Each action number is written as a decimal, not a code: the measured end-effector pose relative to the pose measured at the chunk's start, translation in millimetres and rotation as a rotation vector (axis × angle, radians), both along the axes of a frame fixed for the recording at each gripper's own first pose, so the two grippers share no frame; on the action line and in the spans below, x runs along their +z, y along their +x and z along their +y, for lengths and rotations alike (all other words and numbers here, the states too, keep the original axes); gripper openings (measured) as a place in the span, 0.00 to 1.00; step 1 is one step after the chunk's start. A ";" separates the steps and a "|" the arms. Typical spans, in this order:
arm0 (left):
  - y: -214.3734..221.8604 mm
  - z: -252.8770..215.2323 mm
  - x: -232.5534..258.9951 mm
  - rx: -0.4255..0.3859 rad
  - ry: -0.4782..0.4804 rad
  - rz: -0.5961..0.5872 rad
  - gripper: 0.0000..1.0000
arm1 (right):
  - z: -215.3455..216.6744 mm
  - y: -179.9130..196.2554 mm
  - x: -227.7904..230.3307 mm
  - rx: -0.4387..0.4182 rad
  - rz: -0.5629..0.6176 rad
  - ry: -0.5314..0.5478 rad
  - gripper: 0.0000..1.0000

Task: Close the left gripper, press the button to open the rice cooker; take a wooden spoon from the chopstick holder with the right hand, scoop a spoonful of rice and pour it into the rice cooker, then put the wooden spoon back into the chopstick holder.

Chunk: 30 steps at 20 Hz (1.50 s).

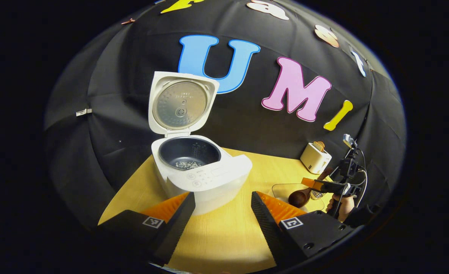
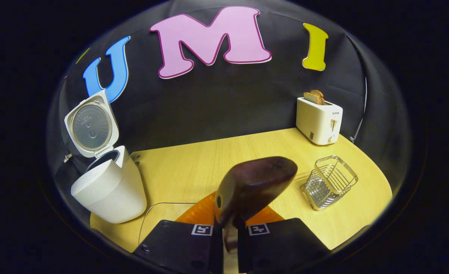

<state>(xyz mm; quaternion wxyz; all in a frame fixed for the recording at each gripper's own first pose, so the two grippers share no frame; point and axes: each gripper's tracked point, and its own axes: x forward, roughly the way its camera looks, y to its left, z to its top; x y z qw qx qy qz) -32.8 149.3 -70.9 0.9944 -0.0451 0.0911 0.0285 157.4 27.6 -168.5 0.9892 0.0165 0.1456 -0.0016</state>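
Observation:
The white rice cooker stands open, its lid raised, with a few rice grains in the dark pot. My left gripper is open just in front of the cooker, holding nothing. In the left gripper view, my right gripper is off to the right, holding the dark wooden spoon above a clear container's rim. In the right gripper view, my right gripper is shut on the handle of the spoon, whose bowl is turned underside up. The wire chopstick holder stands to the right, and the cooker far left.
A white toaster with bread in it stands at the table's back right corner, also visible as the toaster. The clear container's rim lies between the cooker and my right gripper. A hand holds the right gripper. The wooden tabletop ends at the black cloth.

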 end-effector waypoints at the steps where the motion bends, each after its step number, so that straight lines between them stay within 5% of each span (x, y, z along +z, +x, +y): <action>1: -1.4 1.9 -0.5 0.002 -0.003 0.001 0.96 | 6.0 -1.0 -3.7 0.004 0.010 0.008 0.19; 10: 1.3 14.8 7.0 0.021 -0.037 -0.013 0.92 | 66.4 -24.2 -29.1 0.047 0.124 0.150 0.19; 17: 3.2 17.2 8.5 0.027 -0.070 -0.016 0.96 | 63.3 -36.9 -36.6 -0.053 0.214 0.407 0.19; 30: 2.2 21.6 21.9 0.044 -0.058 -0.042 0.96 | 9.3 -42.6 2.3 -0.169 0.189 0.638 0.19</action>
